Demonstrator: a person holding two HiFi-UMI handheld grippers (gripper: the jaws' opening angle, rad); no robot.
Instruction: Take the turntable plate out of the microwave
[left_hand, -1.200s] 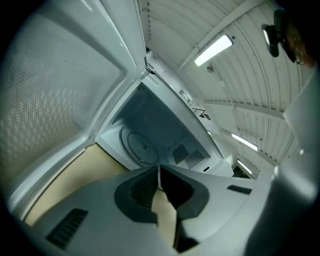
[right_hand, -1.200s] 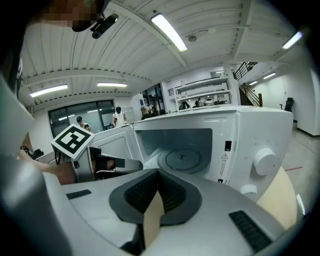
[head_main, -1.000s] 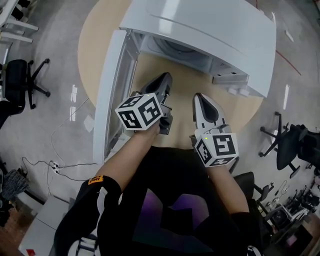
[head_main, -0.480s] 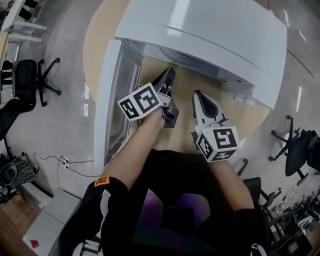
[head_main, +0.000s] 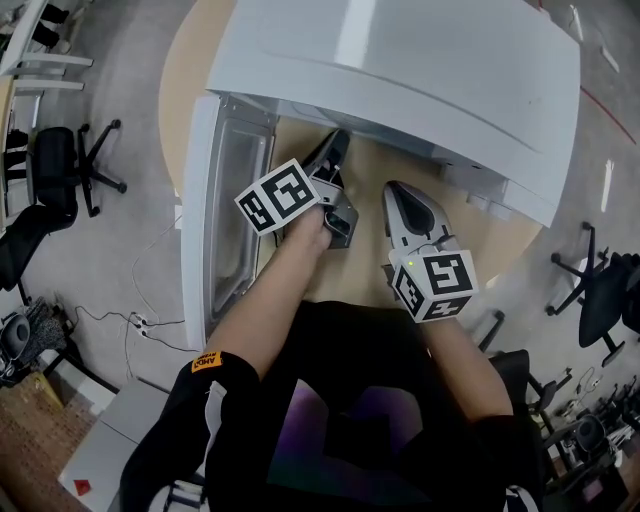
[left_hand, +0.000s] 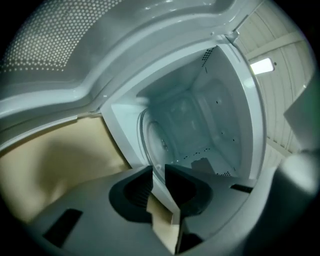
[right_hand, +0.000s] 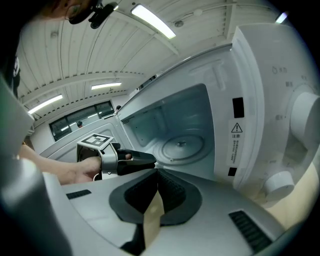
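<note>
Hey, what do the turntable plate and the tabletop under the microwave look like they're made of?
Turntable plate: probably clear glass, glossy, since it looks see-through with a shiny rim. Tabletop: likely matte wood or laminate, an even pale beige; no grain is visible.

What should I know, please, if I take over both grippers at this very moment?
Left gripper: empty, with jaws apart that have just been opening. It is aimed at the mouth of the microwave.
Right gripper: shut and empty, in front of the microwave.
Door: swung open.
Plate: lies flat inside, and neither gripper touches it.
Done: the door is open.
Left: reach in, grip the plate's rim and lift it out.
</note>
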